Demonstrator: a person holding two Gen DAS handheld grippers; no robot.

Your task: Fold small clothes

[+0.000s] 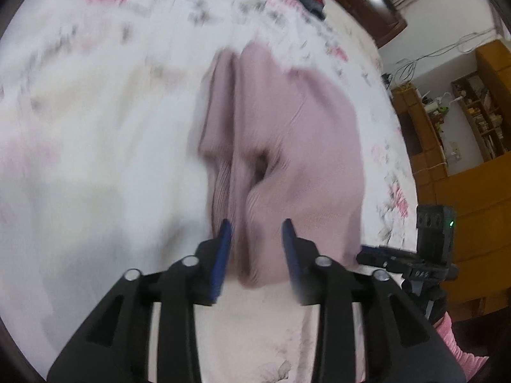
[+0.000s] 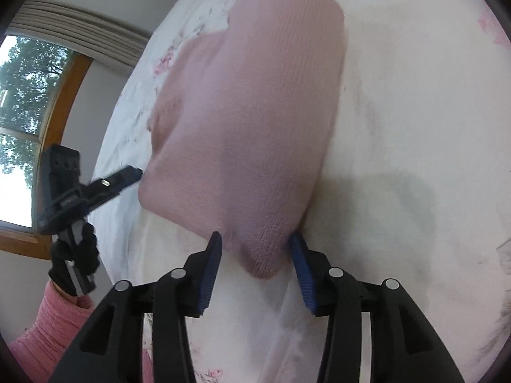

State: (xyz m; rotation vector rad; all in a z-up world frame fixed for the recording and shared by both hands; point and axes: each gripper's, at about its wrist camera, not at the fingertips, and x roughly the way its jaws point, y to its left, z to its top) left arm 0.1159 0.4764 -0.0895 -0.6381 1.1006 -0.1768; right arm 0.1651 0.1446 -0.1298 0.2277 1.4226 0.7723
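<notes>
Left wrist view: your left gripper (image 1: 257, 249) straddles a bunched corner of the pink knit (image 1: 287, 146) on the floral bedsheet (image 1: 95, 127), its 2 fingers parted, not yet pinching. Right wrist view: your right gripper (image 2: 257, 266) likewise brackets the opposite corner, unclenched, likely so both corners lift together for a fold.

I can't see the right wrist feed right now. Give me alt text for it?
A pink knit garment lies on a white floral bedsheet, its near corner bunched between the open blue-padded jaws of the right gripper. At left, the left gripper, held in a gloved hand, reaches the garment's edge, with a window behind.
</notes>
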